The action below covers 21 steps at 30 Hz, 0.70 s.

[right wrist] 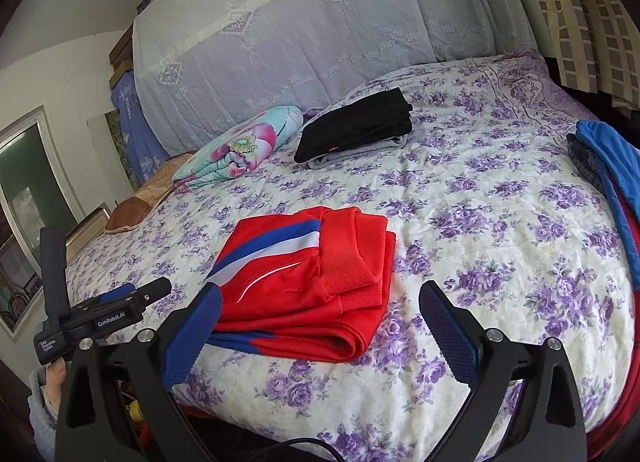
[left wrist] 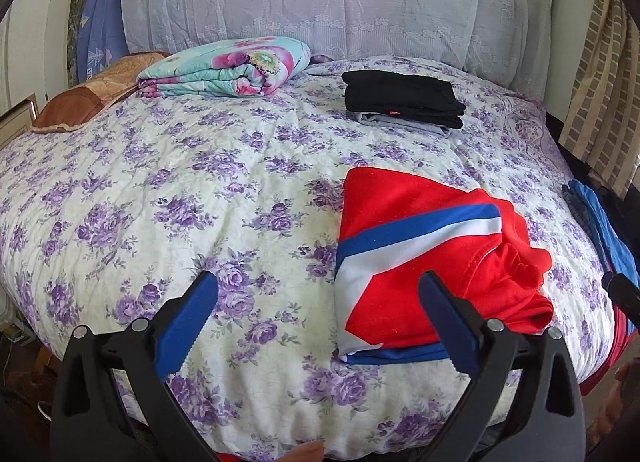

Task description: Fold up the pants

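Red pants (right wrist: 308, 282): folded into a compact bundle with a blue and white stripe across the top, lying flat on the bedspread (left wrist: 200, 190); just ahead of both tools, to the right of the left one and slightly left of centre for the right one.
Loose part: in the left wrist view the ribbed cuff end bunches up at the far right of the bundle, and the bottom layer sticks out at the near edge; the fold looks nearly finished but not tidy.
Left gripper (left wrist: 318, 314): fingers spread wide, holding nothing, hovering above the bedspread with its right finger over the near edge of the pants.
Right gripper (right wrist: 320, 318): fingers spread wide, empty, its left finger over the near corner of the bundle.
Step in hand (judged): either squaring off the bundle or lifting it away to the stack.
Doing it well: pinch through all layers at the near folded edge, one tool per corner, so no layer slides; keep the bundle level; press the bunched cuff flat first.
Stack of folded clothes (left wrist: 404, 100): black on top of grey, far ahead, well apart from the pants.
Unfolded clothes (right wrist: 612, 166): blue and dark pieces at the far right edge of the bed.
Floral quilt (left wrist: 228, 66): folded, far ahead to the left.
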{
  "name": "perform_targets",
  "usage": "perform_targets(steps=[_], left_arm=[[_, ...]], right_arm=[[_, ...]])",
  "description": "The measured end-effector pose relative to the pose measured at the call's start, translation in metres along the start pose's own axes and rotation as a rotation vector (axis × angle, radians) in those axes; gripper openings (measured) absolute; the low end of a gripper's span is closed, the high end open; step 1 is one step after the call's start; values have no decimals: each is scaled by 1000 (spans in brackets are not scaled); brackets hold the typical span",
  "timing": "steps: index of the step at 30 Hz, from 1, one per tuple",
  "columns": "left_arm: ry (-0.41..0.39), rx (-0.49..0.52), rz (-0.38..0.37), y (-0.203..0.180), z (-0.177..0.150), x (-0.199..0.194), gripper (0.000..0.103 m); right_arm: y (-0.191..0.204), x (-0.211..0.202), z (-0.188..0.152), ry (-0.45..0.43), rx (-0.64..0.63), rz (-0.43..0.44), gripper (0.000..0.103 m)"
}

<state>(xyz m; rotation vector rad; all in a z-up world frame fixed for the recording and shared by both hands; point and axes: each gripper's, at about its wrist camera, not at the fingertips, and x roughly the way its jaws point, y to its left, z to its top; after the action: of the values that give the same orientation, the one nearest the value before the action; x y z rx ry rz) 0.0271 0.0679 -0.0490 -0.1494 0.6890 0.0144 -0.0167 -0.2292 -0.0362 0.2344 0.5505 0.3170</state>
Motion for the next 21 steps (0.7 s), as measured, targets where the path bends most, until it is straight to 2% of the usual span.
perform_targets(steps=[4,10,21], left_arm=[[28,-59,-40,14,4,2,98],[19,-88,-37,23,7,0,98],[29,-49,-40,12,5,0,98]], right_arm=[[-1,-1,0,1,5,4,99],[1,-2,0,-1,6,5,99],[0,2,-1,15,22,12,99]])
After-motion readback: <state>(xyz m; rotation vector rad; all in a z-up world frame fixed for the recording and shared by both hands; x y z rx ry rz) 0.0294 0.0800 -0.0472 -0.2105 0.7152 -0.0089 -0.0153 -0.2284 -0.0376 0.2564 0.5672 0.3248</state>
